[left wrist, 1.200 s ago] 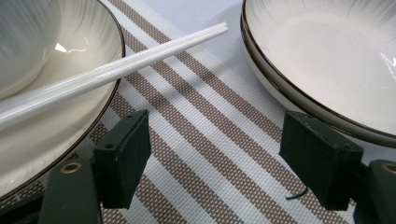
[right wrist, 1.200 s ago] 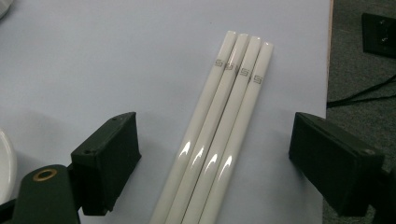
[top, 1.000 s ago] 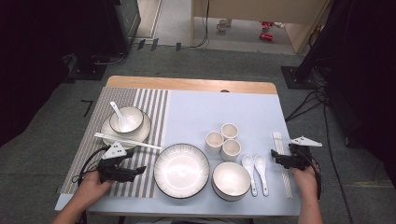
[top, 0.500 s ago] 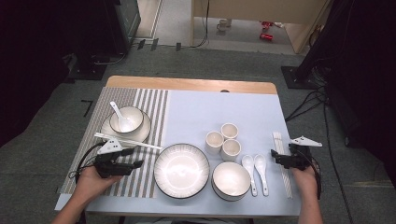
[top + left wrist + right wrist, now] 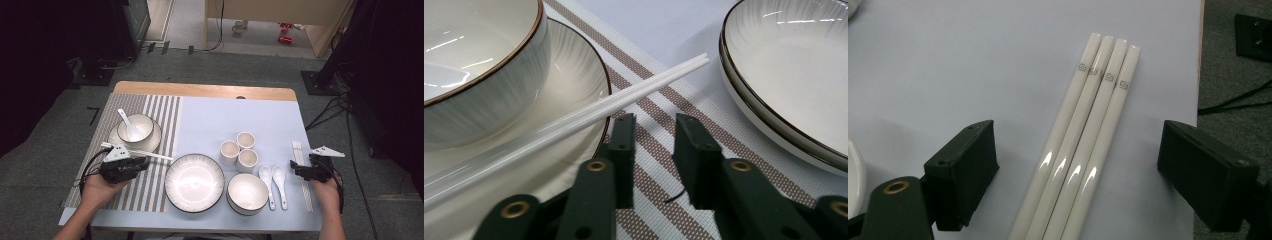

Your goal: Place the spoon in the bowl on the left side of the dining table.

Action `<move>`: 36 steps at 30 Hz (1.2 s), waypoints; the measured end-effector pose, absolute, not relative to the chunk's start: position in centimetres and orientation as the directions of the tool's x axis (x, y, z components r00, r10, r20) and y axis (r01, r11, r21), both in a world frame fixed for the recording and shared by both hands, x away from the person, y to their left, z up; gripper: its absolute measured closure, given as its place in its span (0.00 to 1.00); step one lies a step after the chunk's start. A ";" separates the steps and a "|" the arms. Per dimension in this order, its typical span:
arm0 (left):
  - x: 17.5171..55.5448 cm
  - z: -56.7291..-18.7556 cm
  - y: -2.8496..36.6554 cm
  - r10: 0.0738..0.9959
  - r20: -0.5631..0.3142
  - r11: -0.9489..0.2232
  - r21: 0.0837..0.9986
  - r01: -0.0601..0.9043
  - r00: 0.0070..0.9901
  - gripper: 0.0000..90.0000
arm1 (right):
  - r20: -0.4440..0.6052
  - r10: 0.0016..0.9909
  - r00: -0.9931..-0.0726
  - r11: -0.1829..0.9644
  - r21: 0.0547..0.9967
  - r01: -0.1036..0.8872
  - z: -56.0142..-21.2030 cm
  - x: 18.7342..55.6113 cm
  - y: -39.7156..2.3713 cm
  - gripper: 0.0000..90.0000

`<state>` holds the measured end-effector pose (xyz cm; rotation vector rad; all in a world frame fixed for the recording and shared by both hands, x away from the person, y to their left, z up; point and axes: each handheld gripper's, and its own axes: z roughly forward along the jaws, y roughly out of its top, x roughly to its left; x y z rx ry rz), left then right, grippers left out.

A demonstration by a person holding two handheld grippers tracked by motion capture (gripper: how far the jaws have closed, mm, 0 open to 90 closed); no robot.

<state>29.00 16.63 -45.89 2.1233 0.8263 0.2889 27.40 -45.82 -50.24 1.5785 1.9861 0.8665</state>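
chopsticks (image 5: 1083, 150): four white sticks lie side by side on the blue table (image 5: 280, 120) by its right edge, between the spread jaws of the right gripper (image 5: 298, 170)
placed pair (image 5: 589, 107): two chopsticks rest across the plate (image 5: 574, 85) rim under the bowl (image 5: 479, 65), on the striped mat (image 5: 150, 110)
left gripper (image 5: 651, 145): jaws have just been closing, now narrow with nothing between them, just short of the placed pair
step: one pair looks set down; the next pair waits to be picked up
next move: lower the right gripper and pinch two sticks only, leaving the others
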 end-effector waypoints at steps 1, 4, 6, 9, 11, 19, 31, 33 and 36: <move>29.1 -45.8 16.6 0.644 -0.079 -0.451 0.765 0.460 0.761 0.87 | 0.031 0.971 -0.238 0.144 0.716 0.683 -50.2 27.4 -45.8 0.17; 29.3 -45.8 16.6 0.644 -0.086 -0.445 0.767 0.463 0.761 0.92 | 0.031 0.971 -0.238 0.145 0.716 0.683 -50.2 27.4 -45.8 0.17; 29.5 -45.8 16.6 0.648 -0.089 -0.434 0.773 0.463 0.757 0.99 | 0.031 0.971 -0.238 0.144 0.716 0.683 -50.2 27.4 -45.8 0.17; 30.2 -45.8 16.6 0.652 -0.078 -0.437 0.775 0.457 0.755 1.00 | 0.030 0.971 -0.238 0.145 0.716 0.683 -50.2 27.4 -45.8 0.17; 30.4 -45.8 16.6 0.653 -0.081 -0.434 0.775 0.460 0.753 1.00 | 0.031 0.971 -0.237 0.144 0.716 0.684 -50.2 27.4 -45.8 0.17; 31.6 -46.0 16.5 0.671 -0.076 -0.427 0.774 0.468 0.738 1.00 | 0.031 0.971 -0.237 0.144 0.716 0.684 -50.2 27.4 -45.8 0.17; 32.1 -46.3 16.5 0.684 -0.064 -0.431 0.768 0.473 0.727 1.00 | 0.032 0.971 -0.237 0.144 0.716 0.683 -50.2 27.4 -45.8 0.17; 32.1 -46.3 16.4 0.685 -0.061 -0.431 0.769 0.471 0.726 1.00 | 0.031 0.971 -0.237 0.144 0.716 0.684 -50.2 27.4 -45.8 0.17; 32.3 -46.3 16.3 0.686 -0.059 -0.430 0.772 0.469 0.725 1.00 | 0.031 0.971 -0.237 0.144 0.716 0.683 -50.2 27.4 -45.8 0.17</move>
